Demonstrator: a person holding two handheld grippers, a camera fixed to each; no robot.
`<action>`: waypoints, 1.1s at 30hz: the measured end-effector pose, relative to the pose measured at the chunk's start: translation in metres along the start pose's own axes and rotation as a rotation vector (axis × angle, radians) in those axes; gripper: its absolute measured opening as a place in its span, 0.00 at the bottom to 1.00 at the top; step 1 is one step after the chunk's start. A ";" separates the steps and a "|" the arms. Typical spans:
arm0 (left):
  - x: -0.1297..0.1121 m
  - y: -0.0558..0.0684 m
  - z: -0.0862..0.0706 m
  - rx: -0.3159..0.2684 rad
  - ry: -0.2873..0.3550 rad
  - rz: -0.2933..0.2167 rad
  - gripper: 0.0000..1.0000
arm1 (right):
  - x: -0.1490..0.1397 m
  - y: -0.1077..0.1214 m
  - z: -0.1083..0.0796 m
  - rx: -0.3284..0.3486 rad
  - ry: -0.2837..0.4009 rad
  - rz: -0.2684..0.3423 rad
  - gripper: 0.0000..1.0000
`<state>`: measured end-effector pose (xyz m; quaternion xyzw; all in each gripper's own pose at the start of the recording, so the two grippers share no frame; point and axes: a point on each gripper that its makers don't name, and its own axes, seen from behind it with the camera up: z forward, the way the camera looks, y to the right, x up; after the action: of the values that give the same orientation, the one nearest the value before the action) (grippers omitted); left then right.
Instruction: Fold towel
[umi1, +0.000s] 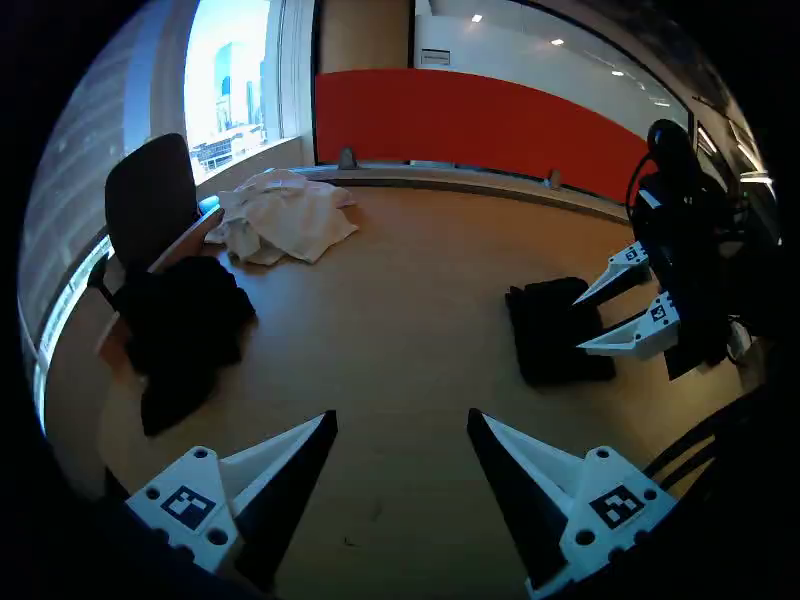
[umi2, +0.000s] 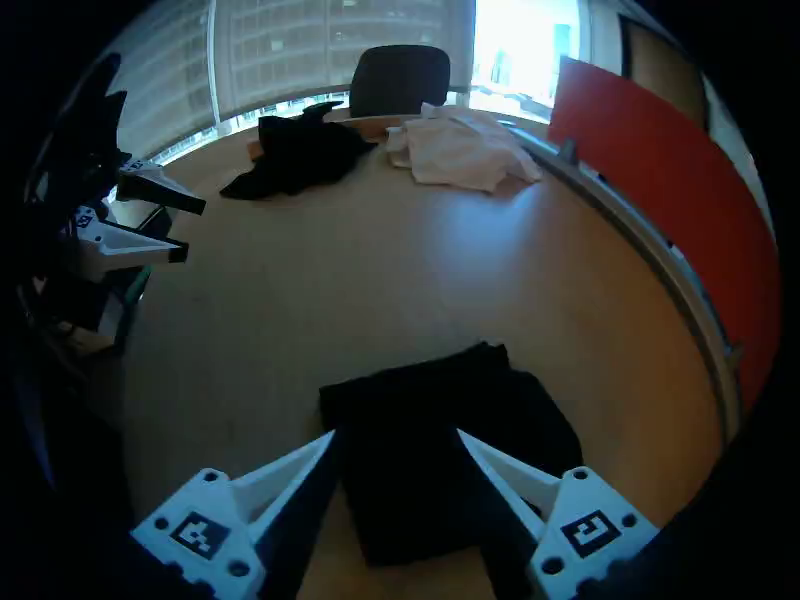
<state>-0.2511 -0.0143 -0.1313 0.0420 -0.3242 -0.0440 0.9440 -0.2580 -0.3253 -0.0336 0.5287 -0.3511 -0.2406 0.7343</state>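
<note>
A black towel (umi1: 555, 335) (umi2: 430, 395) lies folded flat on the wooden table (umi1: 400, 300) (umi2: 350, 280). My right gripper (umi2: 398, 437) (umi1: 582, 323) hovers open right at its near edge, its two fingers spread over the cloth without pinching it. My left gripper (umi1: 400, 415) (umi2: 190, 230) is open too, held over bare table some way from the folded towel, with nothing between its fingers. A crumpled white towel (umi1: 285, 215) (umi2: 460, 145) and a heap of black cloth (umi1: 185, 330) (umi2: 295, 150) lie at the far end of the table.
A dark office chair (umi1: 150, 195) (umi2: 400, 75) stands by the window behind the two heaps. A red partition (umi1: 480, 120) (umi2: 680, 200) runs along the table's far edge. Bare tabletop stretches between the folded towel and the heaps.
</note>
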 end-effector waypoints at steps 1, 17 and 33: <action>0.000 -0.001 0.000 0.001 0.001 0.000 0.97 | -0.001 0.000 -0.001 0.000 0.002 0.008 0.77; 0.003 -0.002 0.001 0.008 0.004 0.005 0.97 | -0.023 0.004 -0.014 -0.047 -0.001 0.052 0.78; 0.003 0.000 0.002 0.006 0.003 0.007 0.97 | -0.075 -0.004 -0.027 -0.087 -0.064 0.114 0.78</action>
<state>-0.2503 -0.0148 -0.1282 0.0440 -0.3230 -0.0394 0.9445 -0.2851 -0.2564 -0.0619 0.4676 -0.3932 -0.2299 0.7575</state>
